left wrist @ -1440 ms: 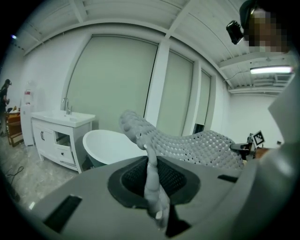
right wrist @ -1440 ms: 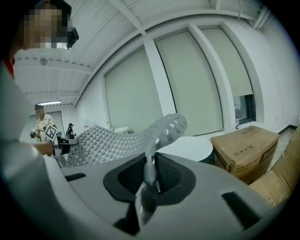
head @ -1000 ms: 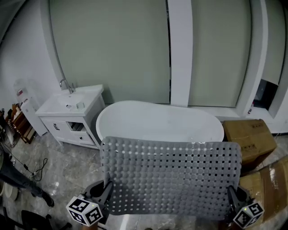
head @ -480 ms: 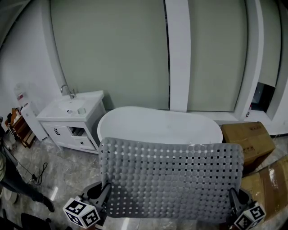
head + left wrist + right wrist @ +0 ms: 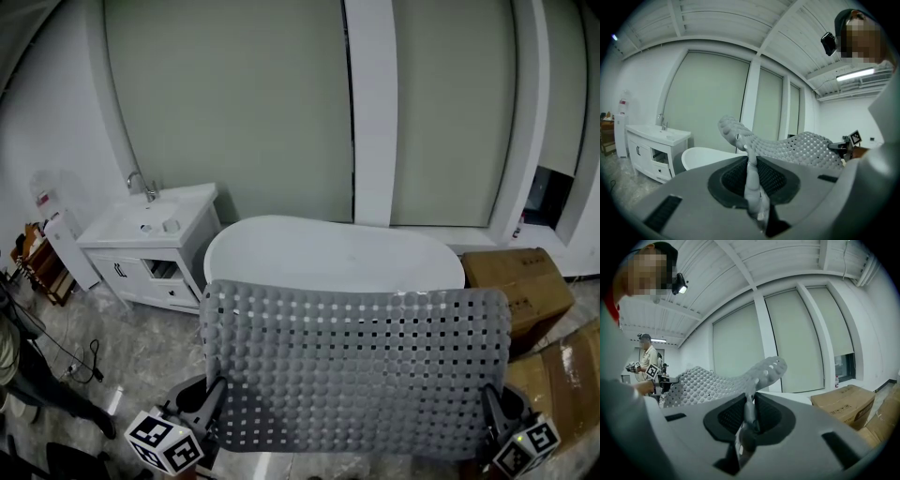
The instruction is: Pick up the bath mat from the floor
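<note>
Bath mat (image 5: 356, 370) before bathtub (image 5: 328, 251), sink cabinet (image 5: 141, 255) to its left, cardboard box (image 5: 520, 286) to its right

Left tool (image 5: 751, 176) pinches the bath mat (image 5: 797, 147) edge.

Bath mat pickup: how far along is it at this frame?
Done: the bath mat is off the floor, spread out before the bathtub. In hand: left claw and right claw each pinch a near corner. Remaining: nothing visible for the pickup itself.
</note>
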Demonstrator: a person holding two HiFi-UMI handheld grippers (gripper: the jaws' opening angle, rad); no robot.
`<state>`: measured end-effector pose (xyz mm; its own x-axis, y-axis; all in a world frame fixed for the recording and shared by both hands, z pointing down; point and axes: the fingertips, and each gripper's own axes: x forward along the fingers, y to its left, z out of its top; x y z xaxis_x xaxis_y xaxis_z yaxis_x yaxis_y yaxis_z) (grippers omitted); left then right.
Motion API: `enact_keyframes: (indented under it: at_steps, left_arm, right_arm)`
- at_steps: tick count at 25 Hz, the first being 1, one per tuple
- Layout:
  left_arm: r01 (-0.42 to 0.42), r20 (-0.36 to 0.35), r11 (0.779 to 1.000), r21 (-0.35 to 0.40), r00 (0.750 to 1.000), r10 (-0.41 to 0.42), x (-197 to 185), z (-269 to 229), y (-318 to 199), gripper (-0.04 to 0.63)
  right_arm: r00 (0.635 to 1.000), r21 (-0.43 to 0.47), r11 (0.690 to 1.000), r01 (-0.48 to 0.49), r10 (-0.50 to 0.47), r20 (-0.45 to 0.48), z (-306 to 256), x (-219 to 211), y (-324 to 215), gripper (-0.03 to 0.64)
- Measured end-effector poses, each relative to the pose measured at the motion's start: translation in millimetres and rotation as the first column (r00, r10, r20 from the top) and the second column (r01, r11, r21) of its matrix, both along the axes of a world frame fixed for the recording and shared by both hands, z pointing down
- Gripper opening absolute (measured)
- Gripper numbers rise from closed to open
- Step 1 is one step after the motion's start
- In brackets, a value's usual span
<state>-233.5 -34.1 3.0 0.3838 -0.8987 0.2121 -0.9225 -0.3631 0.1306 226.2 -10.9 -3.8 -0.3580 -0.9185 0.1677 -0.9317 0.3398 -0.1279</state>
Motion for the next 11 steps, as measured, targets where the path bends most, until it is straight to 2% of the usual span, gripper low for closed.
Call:
enact_keyframes:
  at_steps: [11]
  left_arm:
    - [-0.025,0.005,1.000,-0.013,1.000,0.025,0,12,0,0.051]
  right_arm:
    - [1.000,-0.027,1.000,-0.003,0.003,0.005,13,-1,3,0.052]
